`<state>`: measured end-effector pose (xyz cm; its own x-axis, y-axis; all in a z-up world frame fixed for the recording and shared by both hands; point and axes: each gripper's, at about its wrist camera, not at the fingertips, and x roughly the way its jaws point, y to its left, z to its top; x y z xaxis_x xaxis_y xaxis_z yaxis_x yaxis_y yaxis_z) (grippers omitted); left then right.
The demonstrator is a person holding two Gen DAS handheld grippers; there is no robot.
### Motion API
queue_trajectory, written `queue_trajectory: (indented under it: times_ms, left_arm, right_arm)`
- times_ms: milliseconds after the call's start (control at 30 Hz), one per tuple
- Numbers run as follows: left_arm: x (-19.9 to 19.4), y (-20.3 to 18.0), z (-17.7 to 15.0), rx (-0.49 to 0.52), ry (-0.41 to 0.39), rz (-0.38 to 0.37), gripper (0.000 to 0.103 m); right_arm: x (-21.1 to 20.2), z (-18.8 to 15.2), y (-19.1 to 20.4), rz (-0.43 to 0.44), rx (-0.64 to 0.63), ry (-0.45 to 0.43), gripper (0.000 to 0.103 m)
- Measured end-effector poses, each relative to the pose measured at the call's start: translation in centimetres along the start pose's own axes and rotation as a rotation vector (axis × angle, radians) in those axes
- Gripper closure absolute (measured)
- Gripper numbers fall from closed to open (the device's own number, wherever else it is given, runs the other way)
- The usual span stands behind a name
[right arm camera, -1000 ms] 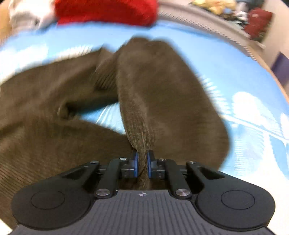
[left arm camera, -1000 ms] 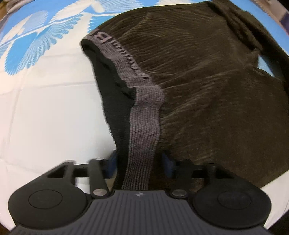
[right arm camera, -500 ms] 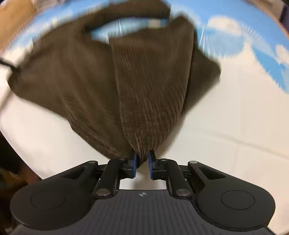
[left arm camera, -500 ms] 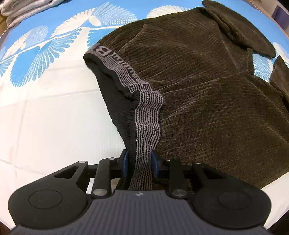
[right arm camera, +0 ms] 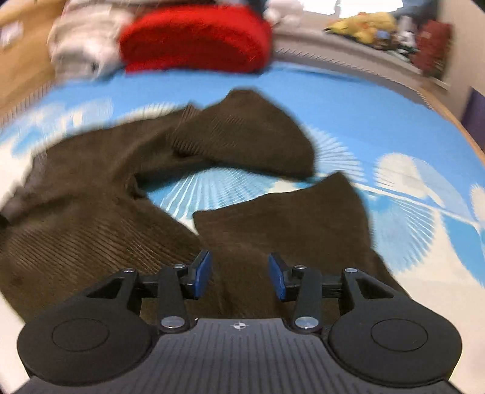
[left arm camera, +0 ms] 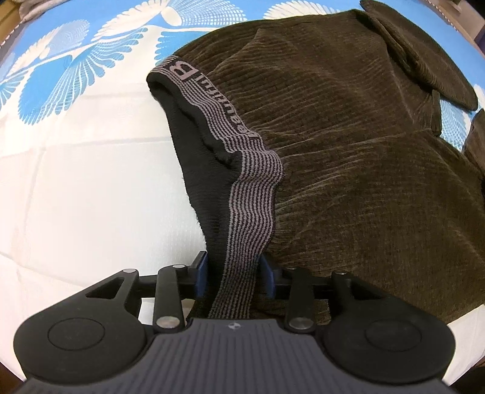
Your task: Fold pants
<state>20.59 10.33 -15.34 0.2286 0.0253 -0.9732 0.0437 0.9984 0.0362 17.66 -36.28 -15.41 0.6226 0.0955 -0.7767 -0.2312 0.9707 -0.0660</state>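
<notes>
Dark brown corduroy pants [left arm camera: 348, 157] lie spread on a blue and white patterned bed sheet [left arm camera: 75, 151]. Their grey striped waistband [left arm camera: 254, 194] runs down between the fingers of my left gripper [left arm camera: 233, 274], whose jaws stand apart around it, so it is open. In the right wrist view the pants [right arm camera: 91, 242] lie with both legs bent; one leg end [right arm camera: 288, 230] rests just ahead of my right gripper [right arm camera: 239, 274], which is open and empty above the cloth.
A red folded garment [right arm camera: 194, 39] and white laundry [right arm camera: 81, 45] sit at the far edge of the bed. Clutter [right arm camera: 394, 27] stands beyond the bed at the far right. White sheet lies left of the waistband.
My right gripper has opened and let go of the pant leg, which now lies on the bed. My left gripper's jaws have widened around the waistband.
</notes>
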Motion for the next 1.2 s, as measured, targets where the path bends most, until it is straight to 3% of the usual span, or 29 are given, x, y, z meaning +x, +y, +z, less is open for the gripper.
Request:
queue_trajectory:
  times_ms: [133, 167, 200, 233, 300, 400, 433, 500, 567, 600, 700, 767, 833, 933, 1067, 1133, 1200]
  left_arm:
    - [0.4, -0.6, 0.2, 0.015, 0.010, 0.003, 0.057]
    - [0.5, -0.6, 0.2, 0.022, 0.013, 0.005, 0.057]
    - [0.6, -0.7, 0.3, 0.029, 0.016, 0.003, 0.057]
    - [0.7, -0.6, 0.4, 0.032, 0.018, -0.001, 0.057]
    - [0.7, -0.4, 0.4, 0.033, 0.020, -0.011, 0.056]
    - [0.6, -0.2, 0.1, 0.043, 0.013, -0.020, 0.056]
    - [0.5, -0.1, -0.1, 0.051, 0.009, -0.019, 0.056]
    - [0.4, 0.0, -0.6, 0.066, 0.005, -0.022, 0.056]
    - [0.4, 0.2, -0.9, 0.075, 0.012, -0.027, 0.052]
    - [0.4, 0.4, -1.2, 0.077, 0.016, -0.033, 0.052]
    - [0.2, 0.6, -1.7, 0.078, 0.019, -0.046, 0.052]
    - [0.3, 0.6, -2.1, 0.072, 0.013, -0.049, 0.052]
    - [0.2, 0.6, -2.3, 0.066, 0.003, -0.051, 0.062]
    - [-0.7, 0.2, -2.7, 0.114, -0.025, -0.033, 0.087]
    - [-3.6, 1.3, -3.1, 0.107, -0.073, -0.102, 0.093]
    - [-4.6, 2.0, -3.4, 0.110, -0.082, -0.114, 0.095]
    - [-5.0, 2.5, -3.8, 0.126, -0.074, -0.086, 0.095]
  right_arm:
    - [5.5, 0.2, 3.4, -0.086, -0.152, 0.136, 0.059]
    - [5.9, -0.1, 3.7, -0.114, -0.184, 0.145, 0.063]
    - [5.8, 0.1, 3.5, -0.121, -0.187, 0.139, 0.077]
    - [4.9, 0.7, 2.3, -0.092, -0.131, 0.121, 0.093]
    - [1.8, 1.9, -1.1, -0.084, 0.031, 0.010, 0.096]
    - [-5.4, 0.9, -10.1, -0.192, 0.397, -0.217, 0.096]
    - [-8.0, -1.1, -13.7, -0.254, 0.542, -0.279, 0.096]
    - [-11.7, -7.0, -20.1, -0.409, 0.799, -0.298, 0.096]
    - [-13.3, -13.2, -24.6, -0.531, 1.012, -0.192, 0.096]
    - [-13.6, -16.8, -26.5, -0.566, 1.111, -0.093, 0.096]
    - [-13.8, -24.5, -29.5, -0.559, 1.310, 0.078, 0.096]
    - [-14.1, -27.0, -30.2, -0.500, 1.412, 0.072, 0.096]
    - [-14.4, -27.1, -30.2, -0.462, 1.416, 0.029, 0.096]
    - [-15.5, -25.5, -29.8, -0.434, 1.335, -0.080, 0.097]
    - [-18.5, -23.3, -30.2, -0.462, 1.294, -0.284, 0.097]
    - [-18.4, -22.8, -29.8, -0.496, 1.259, -0.250, 0.097]
    - [-16.6, -22.7, -30.2, -0.516, 1.243, -0.121, 0.097]
